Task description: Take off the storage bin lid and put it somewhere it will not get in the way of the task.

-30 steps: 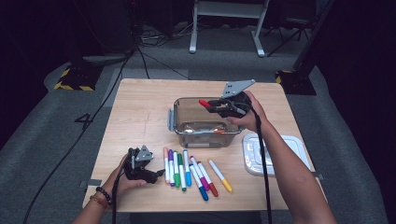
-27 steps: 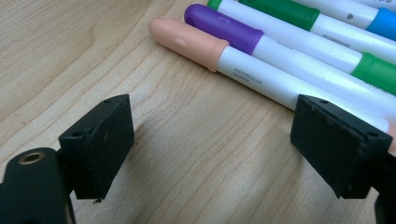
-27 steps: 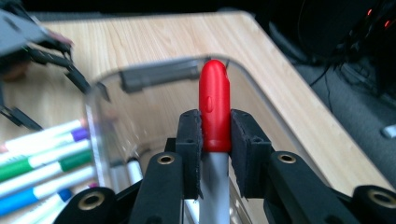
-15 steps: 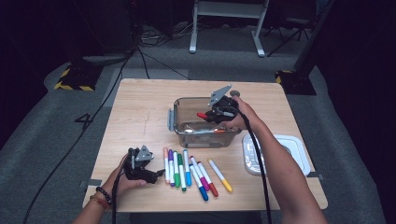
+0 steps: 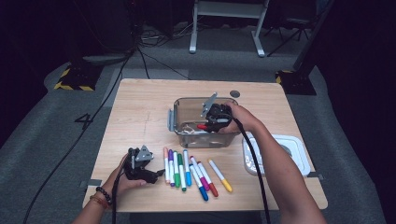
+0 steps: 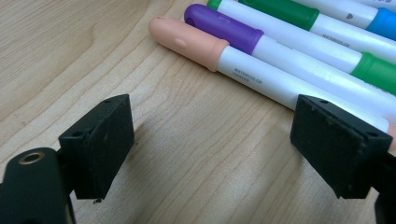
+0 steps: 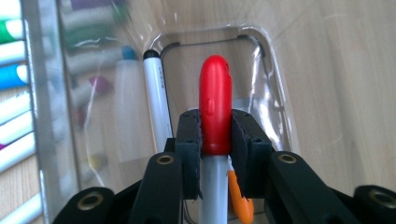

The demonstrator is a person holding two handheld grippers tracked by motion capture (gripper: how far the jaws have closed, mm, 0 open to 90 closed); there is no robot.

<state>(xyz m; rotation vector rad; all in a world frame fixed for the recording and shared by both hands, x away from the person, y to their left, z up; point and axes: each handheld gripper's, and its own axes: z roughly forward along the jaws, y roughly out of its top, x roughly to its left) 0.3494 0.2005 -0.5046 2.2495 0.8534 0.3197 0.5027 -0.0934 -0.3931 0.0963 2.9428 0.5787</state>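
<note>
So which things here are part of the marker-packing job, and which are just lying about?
In the job:
- red marker, clamped in the right tongs
- clear container, a black-capped marker already inside
- row of markers on the table
- left tongs, open beside them

Lying about:
- white lid
- stand legs behind the table

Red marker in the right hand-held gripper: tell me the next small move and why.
Probably lower it a little further and open the jaws. The right hand-held gripper grips the red marker by its cap, already inside the clear container, just above the black-capped marker lying there.
</note>
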